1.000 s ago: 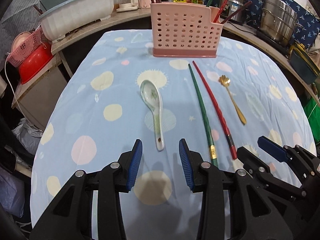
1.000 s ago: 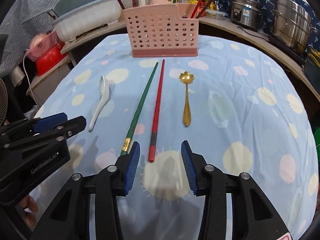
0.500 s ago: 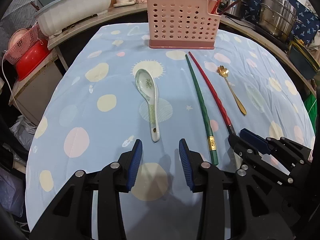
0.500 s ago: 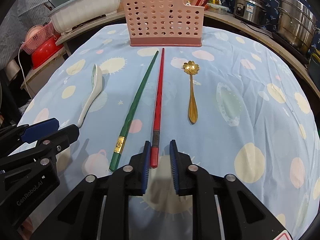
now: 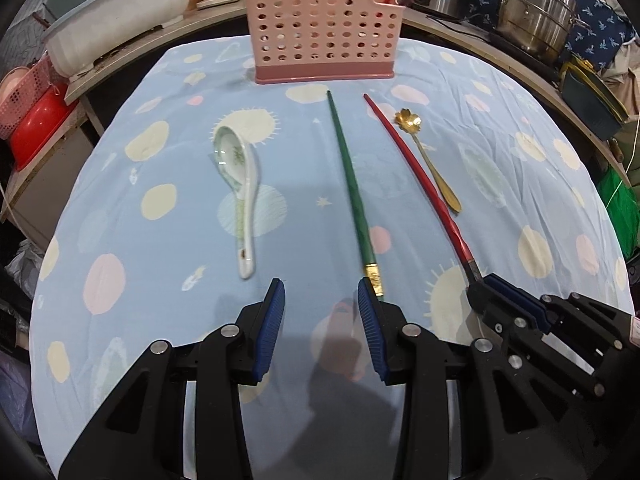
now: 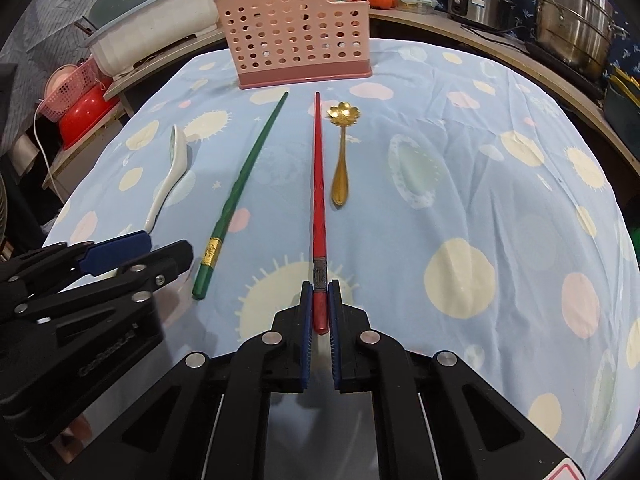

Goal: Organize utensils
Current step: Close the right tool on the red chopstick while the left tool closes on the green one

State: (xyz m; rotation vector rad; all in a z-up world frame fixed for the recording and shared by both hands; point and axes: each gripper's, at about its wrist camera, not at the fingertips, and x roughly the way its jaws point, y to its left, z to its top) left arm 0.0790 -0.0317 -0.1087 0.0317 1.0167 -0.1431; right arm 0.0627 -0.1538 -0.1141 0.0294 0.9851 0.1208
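The right gripper (image 6: 319, 312) has just closed its jaws and now clamps the near end of the red chopstick (image 6: 318, 184), which was lying loose between them a second ago. The left gripper (image 5: 321, 312) has jaws apart and empty, the green chopstick (image 5: 352, 196) lying just off its right jaw. The red one looks ready to lift toward the pink holder (image 6: 296, 28) straight ahead.

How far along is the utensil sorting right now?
Early. The right gripper has just closed on the red chopstick. The green chopstick, white spoon and gold spoon still lie on the cloth, outside the pink holder.
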